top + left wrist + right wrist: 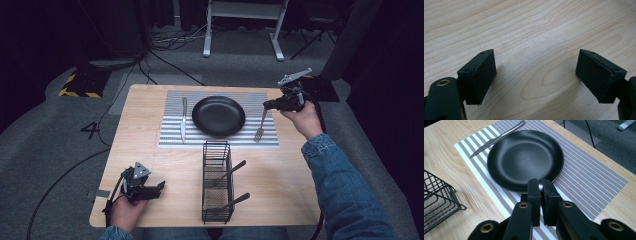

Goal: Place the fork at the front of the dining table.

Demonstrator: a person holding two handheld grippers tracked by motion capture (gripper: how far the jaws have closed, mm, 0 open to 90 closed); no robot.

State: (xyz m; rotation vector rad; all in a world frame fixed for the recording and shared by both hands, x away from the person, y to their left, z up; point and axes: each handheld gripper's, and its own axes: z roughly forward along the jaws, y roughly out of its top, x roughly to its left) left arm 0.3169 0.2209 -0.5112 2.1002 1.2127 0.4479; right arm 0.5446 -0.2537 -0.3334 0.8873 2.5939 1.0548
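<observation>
right gripper (270, 105): clamped on fork (260, 127) handle, held over placemat (175, 140) beside plate (218, 116) | left gripper (535, 72): jaws spread wide, nothing held, parked over table (150, 160)

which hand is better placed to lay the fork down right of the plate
Right. The right gripper is already shut on the fork, which hangs over the placemat just right of the plate. The left gripper is open and low at the table's near left corner.
</observation>
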